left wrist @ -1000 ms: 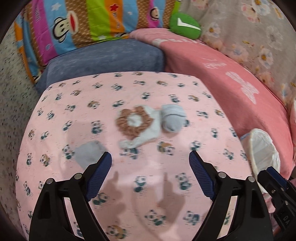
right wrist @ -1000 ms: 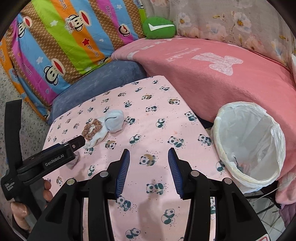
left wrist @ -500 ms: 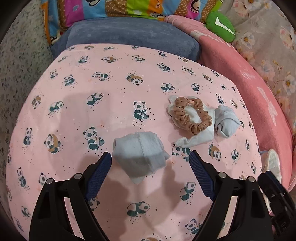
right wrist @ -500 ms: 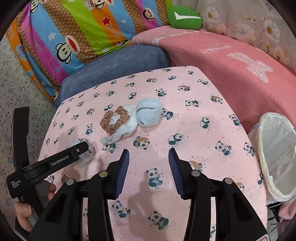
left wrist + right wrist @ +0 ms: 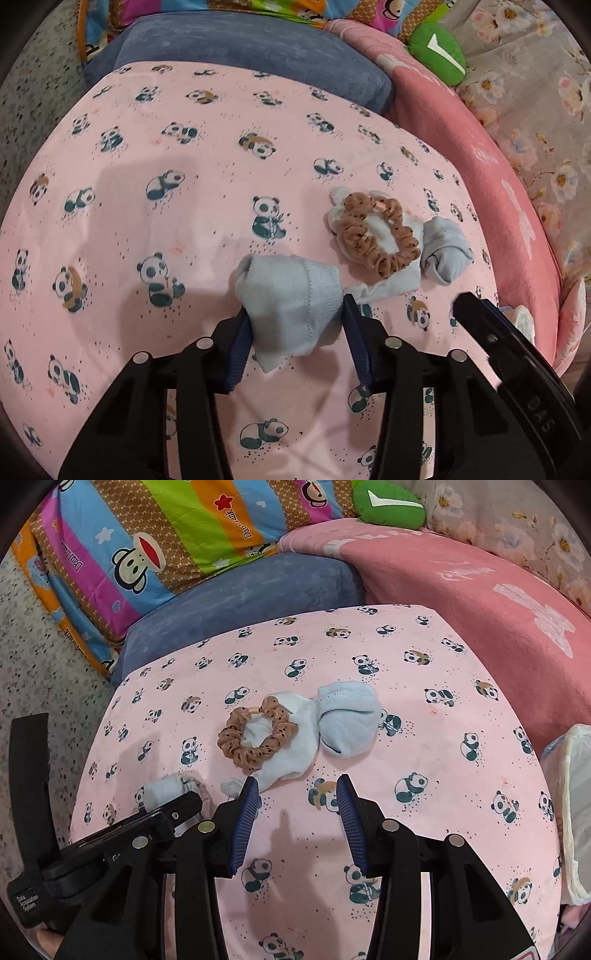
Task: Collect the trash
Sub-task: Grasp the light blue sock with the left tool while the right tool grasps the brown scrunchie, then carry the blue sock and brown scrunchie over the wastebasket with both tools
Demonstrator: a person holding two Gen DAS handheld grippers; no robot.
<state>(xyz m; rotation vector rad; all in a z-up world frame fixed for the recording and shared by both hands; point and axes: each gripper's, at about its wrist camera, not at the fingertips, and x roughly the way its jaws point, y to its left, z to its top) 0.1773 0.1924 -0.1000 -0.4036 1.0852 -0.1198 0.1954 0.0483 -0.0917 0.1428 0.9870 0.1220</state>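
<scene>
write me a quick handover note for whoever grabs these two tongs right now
Left tongs: just closed on the pale blue sock bundle, pads against both its sides; it is on the panda sheet, not lifted.
Right tongs: open, empty, above the sheet near the white sock.
On the sheet: brown scrunchie lying on the white sock, balled blue sock touching that sock.
Lined bin: at the right edge of the sheet.
Done: no item seen binned.
Left: lift the gripped bundle to the bin, then probably the rest.
</scene>
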